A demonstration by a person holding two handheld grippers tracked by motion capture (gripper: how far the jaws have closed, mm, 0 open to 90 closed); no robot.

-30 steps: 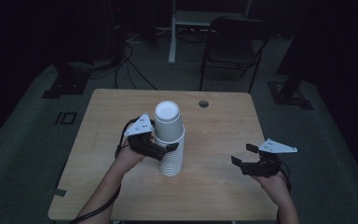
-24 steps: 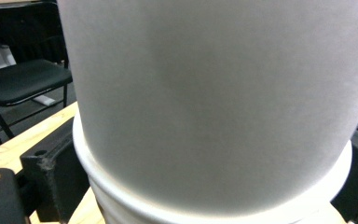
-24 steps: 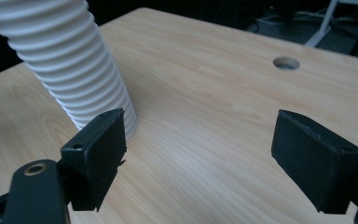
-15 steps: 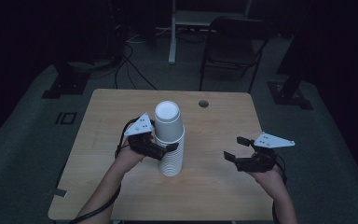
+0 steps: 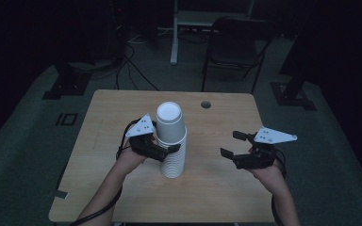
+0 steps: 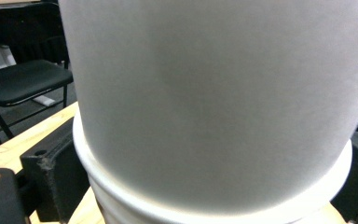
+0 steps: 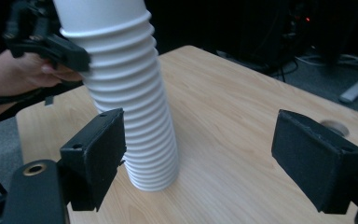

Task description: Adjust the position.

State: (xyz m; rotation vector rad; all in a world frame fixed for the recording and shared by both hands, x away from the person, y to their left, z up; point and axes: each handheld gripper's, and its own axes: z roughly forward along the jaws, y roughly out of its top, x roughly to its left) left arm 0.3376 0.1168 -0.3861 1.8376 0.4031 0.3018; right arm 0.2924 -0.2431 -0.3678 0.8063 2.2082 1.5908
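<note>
Right gripper lifts off the table beside the cup stack

Rising since the earlier frames, the right gripper (image 5: 232, 146) now hangs above the table's right edge, nearer the front corner, and its jaws have just been closing a little; they stand apart with nothing between them. Unmoved, the left gripper (image 5: 166, 151) is clamped on the stack of white paper cups (image 5: 171, 143), its jaws gripping just under the rim of the top cup. That stack stands upside down at about the middle of the wooden table (image 5: 221, 188), leaning slightly. A round cable hole (image 5: 206, 104) sits near the table's far edge. Around it the room is dark: grey carpet (image 5: 23, 155), a black folding chair (image 5: 233, 52) beyond the far edge, cables (image 5: 136, 66) trailing over the floor, and a white desk leg (image 5: 174, 33) behind
</note>
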